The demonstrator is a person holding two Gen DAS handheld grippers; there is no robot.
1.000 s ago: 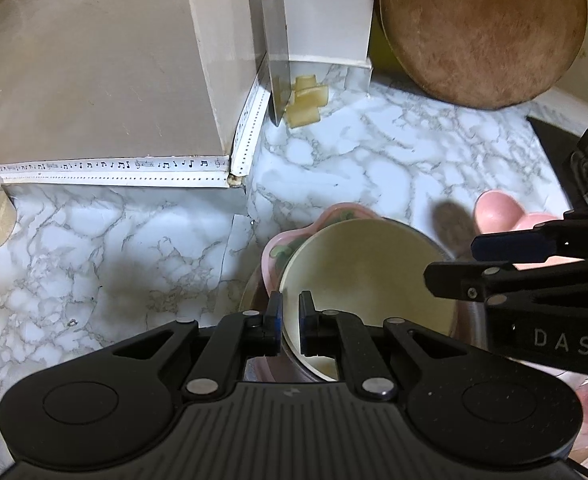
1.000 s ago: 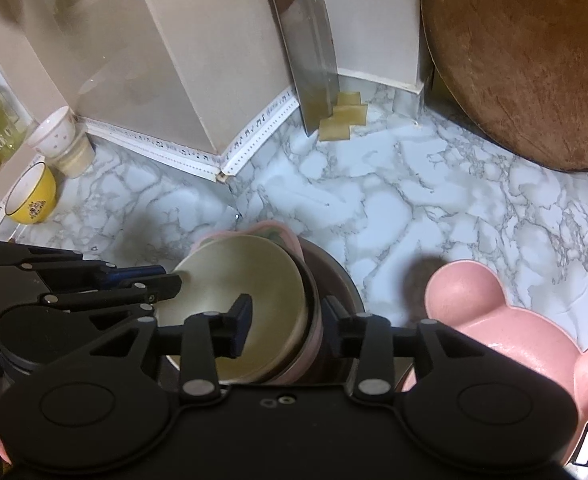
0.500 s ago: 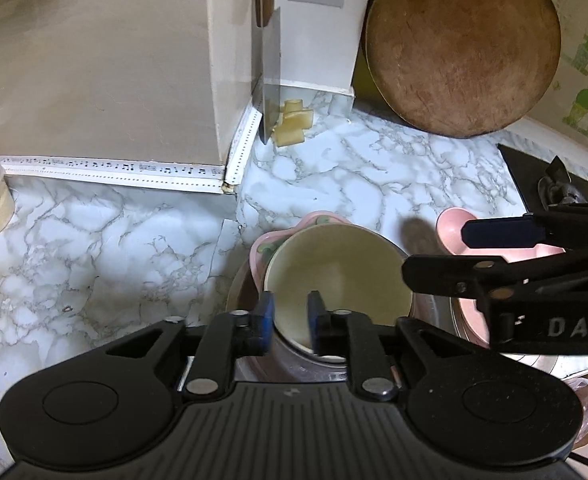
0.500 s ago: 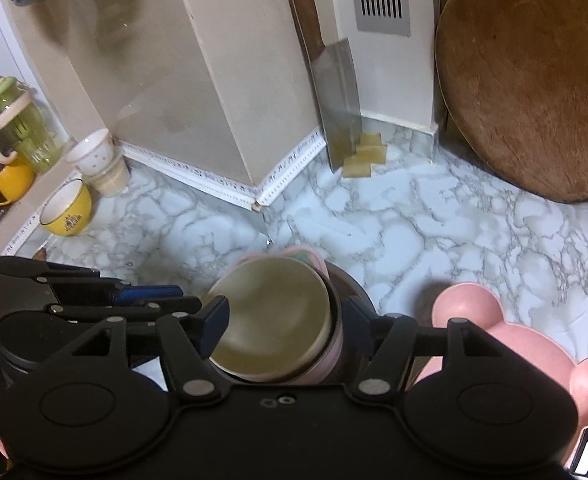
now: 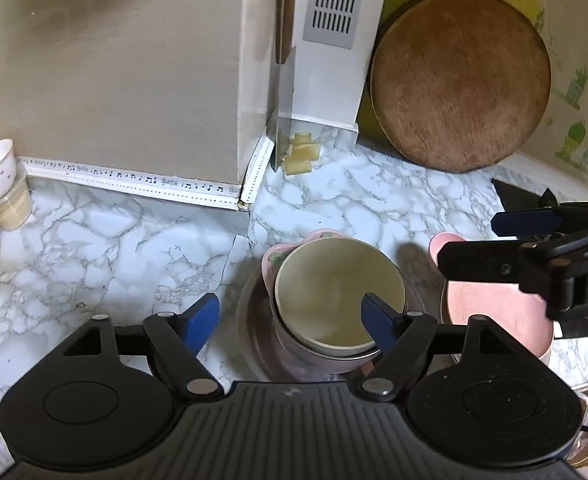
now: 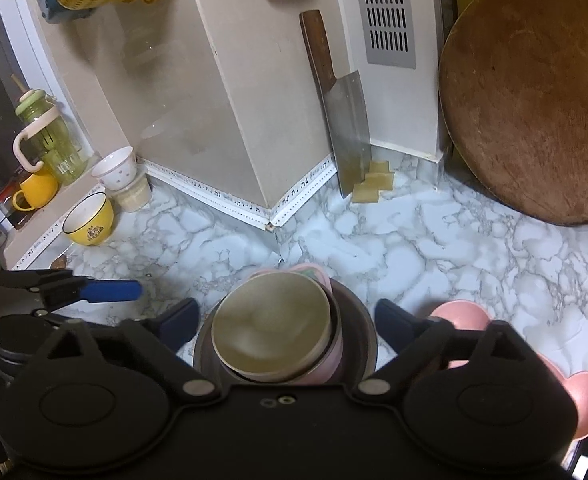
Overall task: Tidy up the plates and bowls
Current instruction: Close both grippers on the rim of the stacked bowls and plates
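Both hand-held grippers just opened, empty; stacked bowls (image 6: 272,330) w/ lower ones mostly hidden.

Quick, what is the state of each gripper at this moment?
Left gripper: open, jaws just opened, holding nothing; cream bowl lies below.
Right gripper: open, jaws just opened wide, holding nothing.

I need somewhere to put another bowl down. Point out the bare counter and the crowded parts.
Bare marble lies between the nested bowls and the cleaver, and between the stack and the yellow bowl. Crowded: the left ledge with cups, and beside the pink bear plate.
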